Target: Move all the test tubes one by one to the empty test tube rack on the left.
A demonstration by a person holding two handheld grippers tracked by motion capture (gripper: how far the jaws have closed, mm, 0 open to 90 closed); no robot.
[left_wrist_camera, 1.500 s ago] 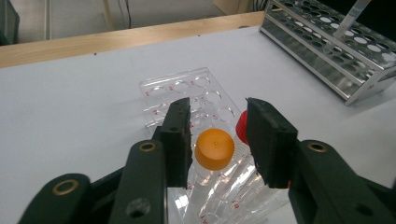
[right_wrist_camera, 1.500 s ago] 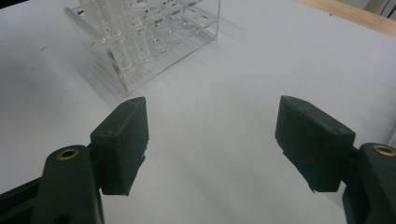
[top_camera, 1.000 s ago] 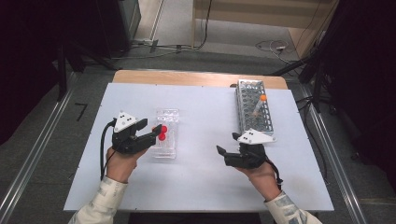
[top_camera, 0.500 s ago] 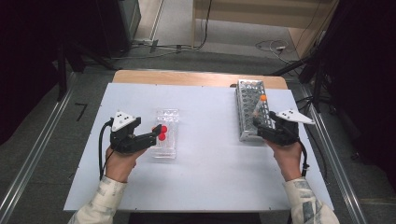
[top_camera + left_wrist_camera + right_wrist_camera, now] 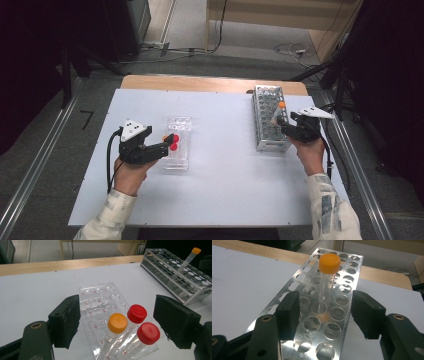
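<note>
White table, clear rack, metal rack

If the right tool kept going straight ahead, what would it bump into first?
Most likely the clear plastic tube with the orange cap, standing in the perforated metal rack. It rises between the right tool's open jaws, just ahead, though depth is hard to judge.

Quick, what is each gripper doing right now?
Left gripper: open, jaws either side of three capped tubes.
Right gripper: open, just been closing, around an orange-capped tube.
</note>
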